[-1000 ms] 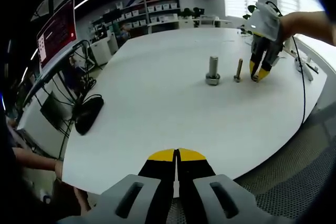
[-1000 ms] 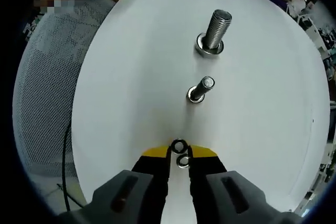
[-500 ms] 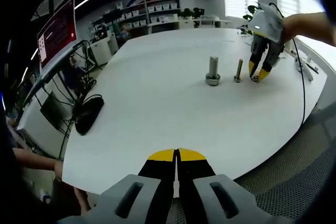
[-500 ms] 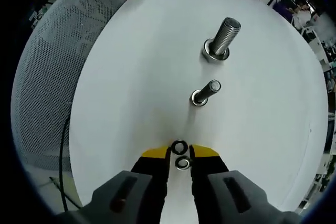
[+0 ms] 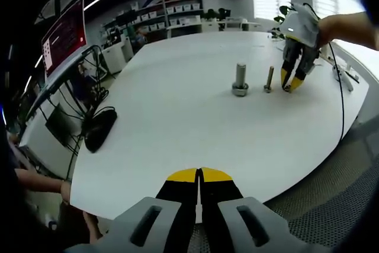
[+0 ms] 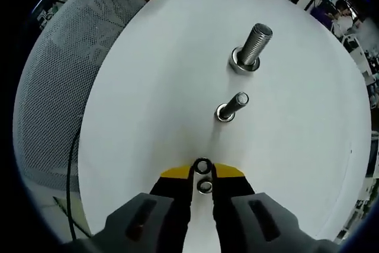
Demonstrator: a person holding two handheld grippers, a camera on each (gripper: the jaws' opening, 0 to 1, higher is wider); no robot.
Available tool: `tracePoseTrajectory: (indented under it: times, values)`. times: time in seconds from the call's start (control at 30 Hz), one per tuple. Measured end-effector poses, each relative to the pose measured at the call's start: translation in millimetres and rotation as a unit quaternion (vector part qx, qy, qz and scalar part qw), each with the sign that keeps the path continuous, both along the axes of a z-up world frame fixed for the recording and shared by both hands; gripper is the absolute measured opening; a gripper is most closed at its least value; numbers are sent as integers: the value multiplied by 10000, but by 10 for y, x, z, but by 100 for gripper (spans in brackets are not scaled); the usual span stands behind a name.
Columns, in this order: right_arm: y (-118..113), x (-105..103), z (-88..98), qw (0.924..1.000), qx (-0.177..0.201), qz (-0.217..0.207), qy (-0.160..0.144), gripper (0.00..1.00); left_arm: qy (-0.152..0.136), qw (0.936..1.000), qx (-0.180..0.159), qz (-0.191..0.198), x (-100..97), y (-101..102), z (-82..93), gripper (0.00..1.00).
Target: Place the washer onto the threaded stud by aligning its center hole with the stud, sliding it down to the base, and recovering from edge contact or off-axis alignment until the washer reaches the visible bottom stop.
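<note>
Right tongs (image 6: 203,173) low over white bench (image 6: 154,87), jaws slightly apart — two small washers between tips: one washer (image 6: 203,166) at tip line, second washer (image 6: 205,186) just behind; grip on either unclear. Thin stud (image 6: 232,106) just ahead of tips, thick bolt (image 6: 253,45) beyond. Left tongs (image 5: 199,176) closed, empty, at near bench edge — well apart from studs.

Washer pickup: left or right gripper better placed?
Right. Right gripper has its jaws astride the two washers on the table, near the thin stud. Left gripper sits shut at the far edge.
</note>
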State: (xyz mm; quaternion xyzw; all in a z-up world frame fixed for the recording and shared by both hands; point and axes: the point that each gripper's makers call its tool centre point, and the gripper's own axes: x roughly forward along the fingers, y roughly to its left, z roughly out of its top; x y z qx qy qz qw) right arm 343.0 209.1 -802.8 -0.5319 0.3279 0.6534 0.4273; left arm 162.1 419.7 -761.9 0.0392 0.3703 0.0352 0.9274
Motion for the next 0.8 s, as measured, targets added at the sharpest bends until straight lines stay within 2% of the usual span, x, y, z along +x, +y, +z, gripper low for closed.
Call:
tracePoseTrajectory:
  times: [0.2, 0.5, 0.67, 0.8]
  values:
    - [23, -14, -9, 10000, -25, -82, -13, 14, 25, 10000, 1, -20, 0, -2, -10, 0]
    - [42, -19, 3, 9992, -346, -157, -100, 14, -49, 10000, -20, -22, 12, -8, 13, 0]
    - [47, -15, 17, 9979, -185, -626, 43, 14, -150, 9998, -61, -66, 32, -29, 43, 0]
    - [50, -22, 23, 9953, -25, -966, -33, 14, -108, 9998, -68, -134, 32, -59, 33, 0]
